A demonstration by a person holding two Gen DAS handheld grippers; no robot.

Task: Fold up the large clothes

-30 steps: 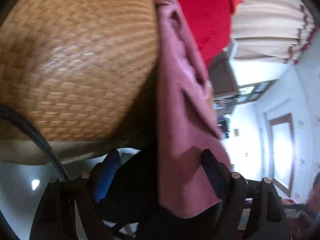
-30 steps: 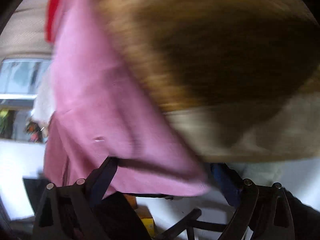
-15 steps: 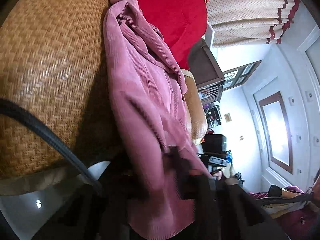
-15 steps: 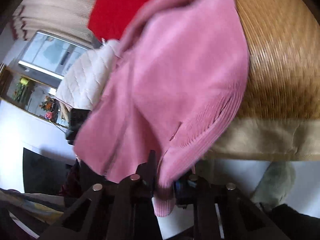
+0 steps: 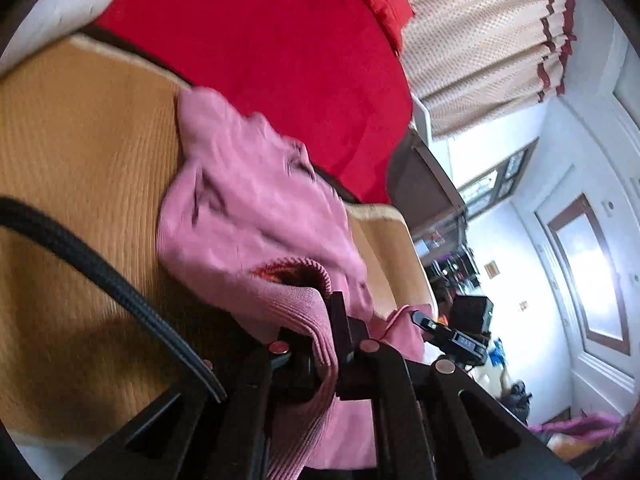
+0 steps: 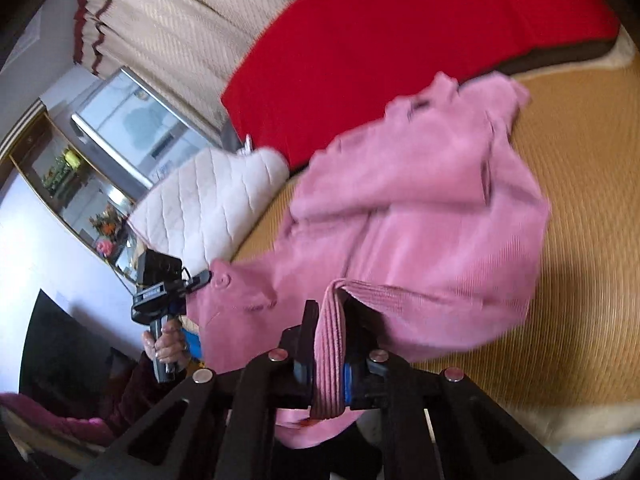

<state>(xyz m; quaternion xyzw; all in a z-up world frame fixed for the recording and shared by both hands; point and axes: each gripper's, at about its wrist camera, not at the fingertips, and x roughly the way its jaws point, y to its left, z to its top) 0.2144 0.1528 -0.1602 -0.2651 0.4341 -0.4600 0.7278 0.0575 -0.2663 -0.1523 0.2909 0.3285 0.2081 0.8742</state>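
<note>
A pink ribbed sweater hangs bunched between both grippers above a woven straw mat. My left gripper is shut on a ribbed hem edge, and the cloth drapes down over its fingers. In the right wrist view the sweater spreads up and to the right. A ribbed band of it stands between the jaws of my right gripper, which are closing on it, pads pressing the cloth. To the left there, a hand holds the left gripper, pinching another part of the sweater.
A red blanket lies beyond the mat. A white quilted cushion sits at the mat's left end. Curtains hang behind. A black cable crosses the left wrist view. Dark furniture and a doorway show farther off.
Both grippers closed on the sweater's ribbed edges and rose, lifting it off the mat's edge. The views tilted up, so the red blanket and room now show.
</note>
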